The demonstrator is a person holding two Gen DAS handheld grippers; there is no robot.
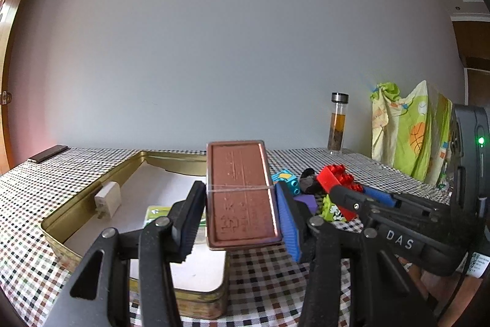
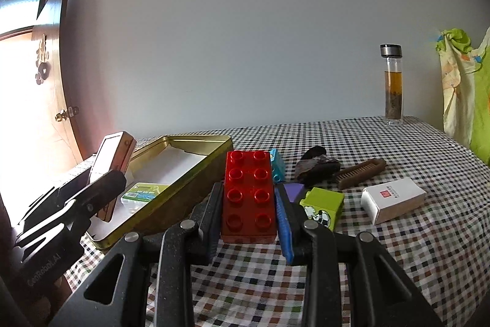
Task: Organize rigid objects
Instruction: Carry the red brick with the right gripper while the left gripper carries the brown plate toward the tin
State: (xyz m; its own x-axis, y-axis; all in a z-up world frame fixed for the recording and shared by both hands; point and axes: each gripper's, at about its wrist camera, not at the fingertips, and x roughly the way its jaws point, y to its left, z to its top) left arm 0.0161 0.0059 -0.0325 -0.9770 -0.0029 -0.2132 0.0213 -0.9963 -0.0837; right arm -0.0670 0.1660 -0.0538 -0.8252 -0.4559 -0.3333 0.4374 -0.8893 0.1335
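Red brick point(image 2: 248, 198) pinched in right tool point(image 2: 249, 204), above the checked worktop point(image 2: 398, 250) beside the gold tin point(image 2: 171, 204). Left tool point(image 1: 242, 213) pinches a brown flat case point(image 1: 242, 192) over that tin.

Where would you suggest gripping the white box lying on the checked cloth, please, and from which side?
Grip the white box across its two long side faces, coming from above. It lies flat on the checked cloth with free cloth along both long sides; the wooden brush sits behind it, apart.
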